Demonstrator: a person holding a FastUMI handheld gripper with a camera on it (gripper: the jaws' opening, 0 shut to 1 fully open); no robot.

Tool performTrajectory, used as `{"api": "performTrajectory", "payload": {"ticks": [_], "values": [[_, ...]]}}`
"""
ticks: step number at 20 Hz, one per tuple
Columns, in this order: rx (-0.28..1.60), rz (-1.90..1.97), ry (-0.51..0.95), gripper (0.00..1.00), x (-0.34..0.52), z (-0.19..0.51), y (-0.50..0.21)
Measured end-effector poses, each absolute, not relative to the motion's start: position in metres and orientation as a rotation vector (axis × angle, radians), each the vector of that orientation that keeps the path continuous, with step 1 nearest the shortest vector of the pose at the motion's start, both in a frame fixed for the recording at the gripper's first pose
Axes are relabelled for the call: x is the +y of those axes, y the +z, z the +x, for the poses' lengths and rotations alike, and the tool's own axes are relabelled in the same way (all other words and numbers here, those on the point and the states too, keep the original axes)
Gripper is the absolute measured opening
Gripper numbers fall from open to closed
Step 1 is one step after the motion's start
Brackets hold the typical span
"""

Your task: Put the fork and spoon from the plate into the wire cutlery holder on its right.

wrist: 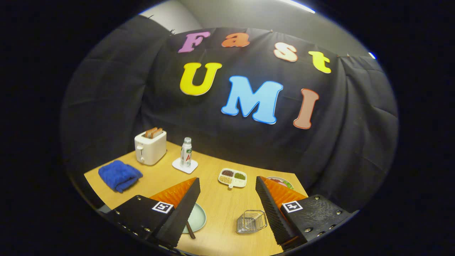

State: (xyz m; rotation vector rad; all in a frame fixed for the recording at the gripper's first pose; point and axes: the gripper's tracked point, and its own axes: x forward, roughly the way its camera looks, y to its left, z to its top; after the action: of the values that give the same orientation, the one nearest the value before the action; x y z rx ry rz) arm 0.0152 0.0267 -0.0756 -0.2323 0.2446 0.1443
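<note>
I am holding my claw (227,206) high over the bench (220,206), fingers wide apart, gripping nothing. The plate (197,217) is lying beside the left finger; the holder (251,222) is sitting between the fingers.

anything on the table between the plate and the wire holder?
No, bare wood. In the claw view, the plate and wire holder sit apart on the table, between the open claw fingers.
</note>
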Motion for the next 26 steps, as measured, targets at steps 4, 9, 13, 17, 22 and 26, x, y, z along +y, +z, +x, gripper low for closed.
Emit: {"api": "performTrajectory", "payload": {"ticks": [4,9,13,17,22,26], "values": [[0.432,-0.297,0.268,0.92,0.052,0.011,-0.136],[0.618,-0.36,0.367,0.92,0.072,0.005,-0.193],[0.713,-0.384,0.406,0.92,0.08,0.011,-0.223],[0.803,-0.419,0.449,0.93,0.09,0.013,-0.249],[0.941,-0.448,0.514,0.87,0.102,0.014,-0.285],[1.067,-0.474,0.518,0.75,0.103,0.012,-0.307]]}}
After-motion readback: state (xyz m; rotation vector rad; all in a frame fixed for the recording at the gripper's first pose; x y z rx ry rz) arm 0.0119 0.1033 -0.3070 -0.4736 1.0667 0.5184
